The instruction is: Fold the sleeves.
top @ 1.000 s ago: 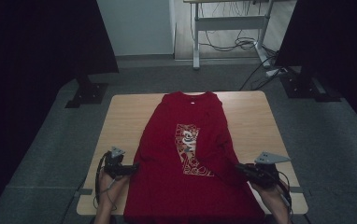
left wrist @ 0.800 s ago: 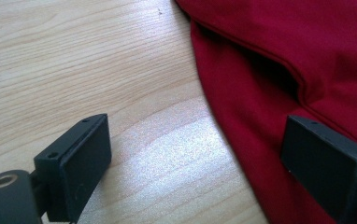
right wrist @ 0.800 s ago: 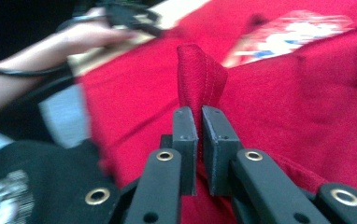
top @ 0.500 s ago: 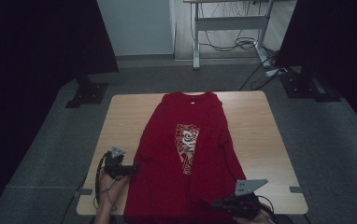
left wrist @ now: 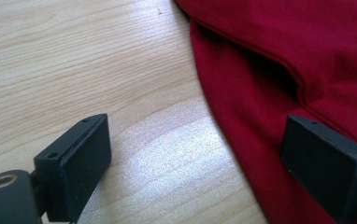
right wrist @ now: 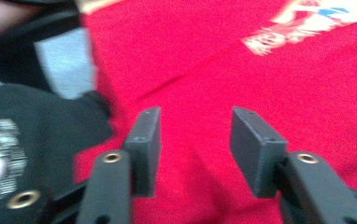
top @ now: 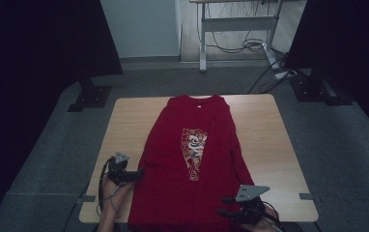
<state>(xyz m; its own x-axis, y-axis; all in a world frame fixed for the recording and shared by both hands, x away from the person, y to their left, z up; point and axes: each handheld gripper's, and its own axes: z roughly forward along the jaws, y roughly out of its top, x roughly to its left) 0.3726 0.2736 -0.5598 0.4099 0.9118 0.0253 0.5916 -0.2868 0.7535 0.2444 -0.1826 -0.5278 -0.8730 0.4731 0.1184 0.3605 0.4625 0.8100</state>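
Note:
A red T-shirt with a printed figure on its chest lies flat on the wooden table, collar at the far side. My left gripper rests at the shirt's left edge, jaws wide open. In the left gripper view the shirt's edge runs between the pads, one over bare wood, the other over cloth. My right gripper sits over the shirt's near right corner. Its jaws have just been opening; in the right gripper view they stand apart above the red cloth, pinching nothing.
Bare wood flanks the shirt on both sides. The table's near edge is close to both hands. A person's dark printed top is beside the right jaws. Black stands and a desk with cables stand beyond the table.
The right gripper has moved from the shirt's right edge toward the near edge and inward over the cloth, and the shirt's lower right side now lies further in. The left gripper stayed put.

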